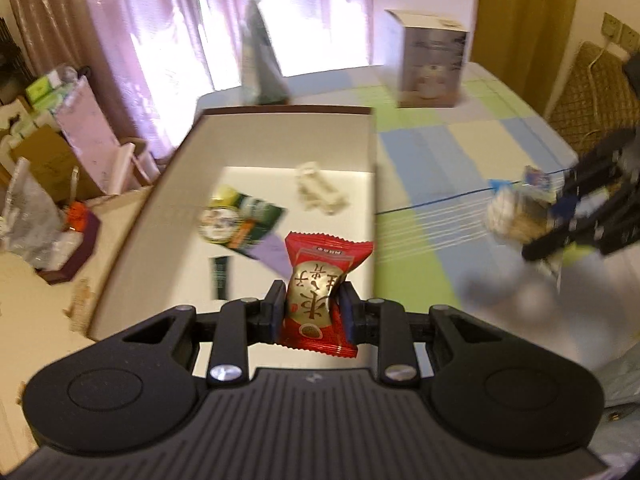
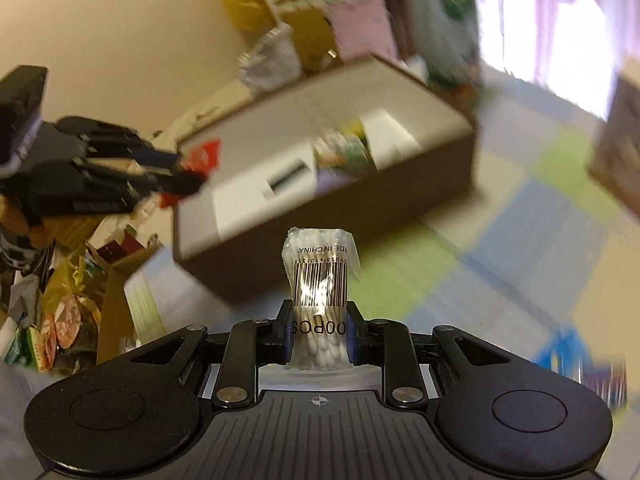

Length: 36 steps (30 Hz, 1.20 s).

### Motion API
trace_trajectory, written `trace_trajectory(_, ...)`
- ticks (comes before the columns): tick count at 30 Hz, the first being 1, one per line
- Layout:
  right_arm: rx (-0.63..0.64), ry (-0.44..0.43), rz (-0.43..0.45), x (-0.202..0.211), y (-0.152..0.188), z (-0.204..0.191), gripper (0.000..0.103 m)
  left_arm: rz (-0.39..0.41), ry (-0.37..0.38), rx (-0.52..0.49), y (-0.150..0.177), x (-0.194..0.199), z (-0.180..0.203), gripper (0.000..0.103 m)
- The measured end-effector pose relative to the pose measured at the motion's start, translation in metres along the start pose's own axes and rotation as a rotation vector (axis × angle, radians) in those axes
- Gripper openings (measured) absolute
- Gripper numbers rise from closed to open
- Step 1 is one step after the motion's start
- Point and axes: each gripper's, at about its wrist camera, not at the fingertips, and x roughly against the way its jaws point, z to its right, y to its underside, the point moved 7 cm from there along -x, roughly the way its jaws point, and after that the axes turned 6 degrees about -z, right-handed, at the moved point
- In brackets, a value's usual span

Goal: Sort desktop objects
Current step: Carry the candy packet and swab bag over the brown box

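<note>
A red snack packet (image 1: 320, 284) is pinched at its middle by the left gripper (image 1: 312, 312) – the wrapper is seen crumpled inward between the pads, so it is judged light, soft and crinkly, with slippery foil; a hold across the waist, as now, is judged safer than one on the flat sealed ends. The packet is held above the near end of the open cardboard box (image 1: 280, 144), just inside its right wall.

A clear bag of cotton swabs (image 2: 320, 280) is clamped low by the right gripper (image 2: 318, 336), jaws pressed together on it. The bag is judged very light and squashy, the film slick – a grip around the bundled sticks is judged firmer than one on loose plastic at the top. It is held off to the right of the box, over the checked tablecloth (image 1: 440, 152), not yet above the opening.

Inside the box, a green sachet (image 1: 244, 220) and a pale crumpled wrapper (image 1: 316, 192) are seen lying on the floor. Heavy blur is noted in both views.
</note>
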Motion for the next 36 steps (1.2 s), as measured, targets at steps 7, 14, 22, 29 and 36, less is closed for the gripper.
trace_trajectory(7, 0.068, 0.025, 0.044, -0.030, -0.079, -0.029, 0.027, -0.017, -0.037, -0.049, -0.006, -0.018, -0.042, 0.024)
trace_trajectory(14, -0.003, 0.057, 0.012, -0.074, -0.113, -0.028, 0.027, -0.026, -0.007, -0.048, -0.013, -0.041, -0.063, 0.024)
trace_trajectory(22, -0.038, 0.124, -0.042, -0.104, -0.126, -0.008, 0.027, -0.062, 0.025, -0.061, -0.018, -0.067, -0.078, 0.024)
trace_trajectory(29, -0.060, 0.169, -0.083, -0.125, -0.131, 0.010, 0.027, -0.096, 0.036, -0.016, -0.019, -0.087, -0.081, 0.024)
trace_trajectory(36, -0.062, 0.183, -0.113, -0.147, -0.130, 0.024, 0.027, -0.138, 0.061, 0.078, -0.014, -0.110, -0.083, 0.024)
